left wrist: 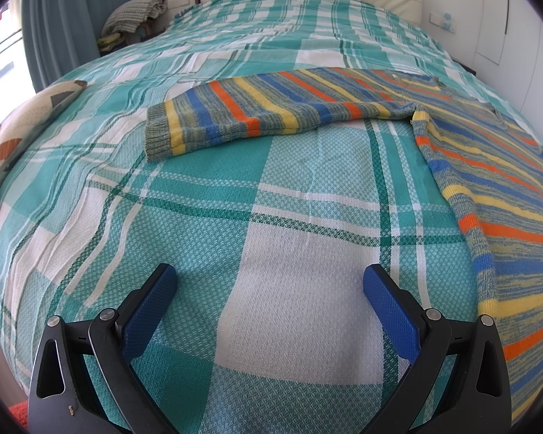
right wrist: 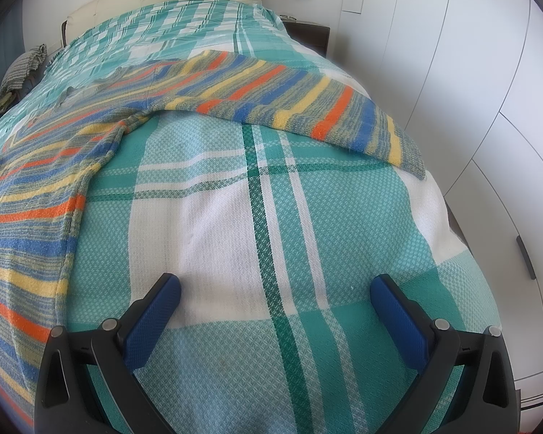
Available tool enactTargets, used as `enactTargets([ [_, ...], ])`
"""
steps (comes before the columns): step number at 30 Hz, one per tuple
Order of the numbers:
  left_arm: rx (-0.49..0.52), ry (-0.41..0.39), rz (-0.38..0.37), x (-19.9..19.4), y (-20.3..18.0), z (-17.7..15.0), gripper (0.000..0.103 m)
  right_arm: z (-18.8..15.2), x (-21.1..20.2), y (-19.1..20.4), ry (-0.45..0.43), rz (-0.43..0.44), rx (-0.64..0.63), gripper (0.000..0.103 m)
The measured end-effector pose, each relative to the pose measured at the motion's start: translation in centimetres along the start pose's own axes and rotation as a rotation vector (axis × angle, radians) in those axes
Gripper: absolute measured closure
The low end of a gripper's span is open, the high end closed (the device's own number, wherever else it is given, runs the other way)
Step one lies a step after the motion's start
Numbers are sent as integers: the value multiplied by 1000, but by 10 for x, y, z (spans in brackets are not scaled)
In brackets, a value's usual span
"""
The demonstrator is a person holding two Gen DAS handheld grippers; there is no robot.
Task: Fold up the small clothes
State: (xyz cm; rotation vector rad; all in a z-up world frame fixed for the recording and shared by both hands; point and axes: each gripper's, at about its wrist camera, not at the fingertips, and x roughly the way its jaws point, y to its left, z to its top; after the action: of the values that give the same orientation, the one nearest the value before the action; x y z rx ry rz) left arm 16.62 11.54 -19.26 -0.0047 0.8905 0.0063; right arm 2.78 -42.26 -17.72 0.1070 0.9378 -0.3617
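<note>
Hovering with jaws spread and empty over the plaid bedspread [left wrist: 293,325], the left gripper [left wrist: 269,285] and right gripper [right wrist: 275,296] flanked the flat striped sweater [left wrist: 506,188], so each would best pinch its far sleeve cuff [left wrist: 159,133] squarely and fold it inward.

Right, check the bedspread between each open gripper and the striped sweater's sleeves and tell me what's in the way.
Nothing visible is. Between the left gripper and the striped sweater, whose sleeve lies flat, there is only bare plaid bedspread. The same holds for the right gripper and the other sleeve.
</note>
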Motion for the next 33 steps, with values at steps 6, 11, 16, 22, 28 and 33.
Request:
enactTargets([
  [6, 0, -2, 1, 0, 0, 0, 1, 9, -4, -4, 44, 39, -9, 0],
  [11, 2, -3, 4, 0, -1, 0, 1, 45, -28, -70, -42, 336, 276, 1],
  [16, 5, -3, 9, 1, 0, 0, 1, 64, 8, -158, 46, 447, 680, 12],
  [22, 6, -4, 11, 1, -1, 0, 1, 58, 58, -193, 109, 591, 962, 24],
  [28, 6, -6, 11, 1, -1, 0, 1, 64, 87, -198, 62, 671, 1115, 39],
  [33, 6, -7, 12, 2, -1, 0, 1, 97, 79, -188, 66, 532, 943, 99],
])
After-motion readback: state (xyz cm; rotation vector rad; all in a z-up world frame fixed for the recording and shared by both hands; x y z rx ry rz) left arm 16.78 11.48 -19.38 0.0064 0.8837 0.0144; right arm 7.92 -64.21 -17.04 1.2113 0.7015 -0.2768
